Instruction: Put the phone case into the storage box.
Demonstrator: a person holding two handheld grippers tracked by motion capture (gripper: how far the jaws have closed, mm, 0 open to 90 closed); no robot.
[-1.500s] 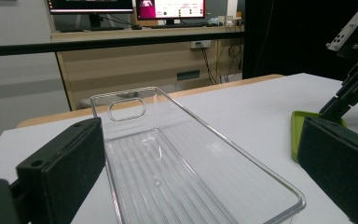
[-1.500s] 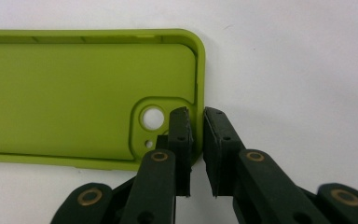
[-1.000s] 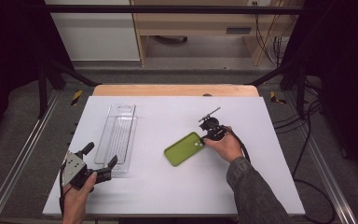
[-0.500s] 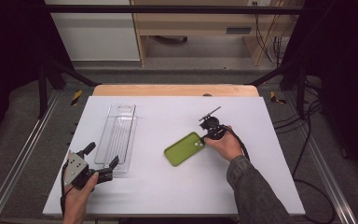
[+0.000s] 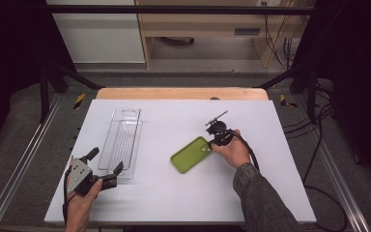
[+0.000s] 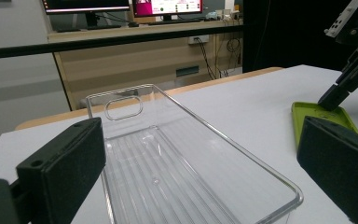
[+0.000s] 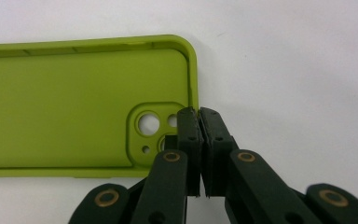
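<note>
While the green phone case [image 5: 191, 154] is lying open side up just right of centre in the high view, I am pinching its short end wall beside the camera cut-out with my right gripper [image 7: 199, 113]. In the right gripper view the two black pads are pressing together on that thin rim, having just finished closing on it. So the step I am judging to be in hand is the grasp itself, with the lift not yet begun. My left gripper [image 5: 105, 167] is waiting at the lower left of the high view, its jaws spread wide and gripping nothing, at the near end of the clear plastic tray [image 5: 123, 137]. That tray is lying well apart from the case on the white table [image 5: 270, 193]. Next I am expecting to raise the case by its wall and carry it leftward; the thin, soft rim is calling for a steady lift, or it may slip out.
</note>
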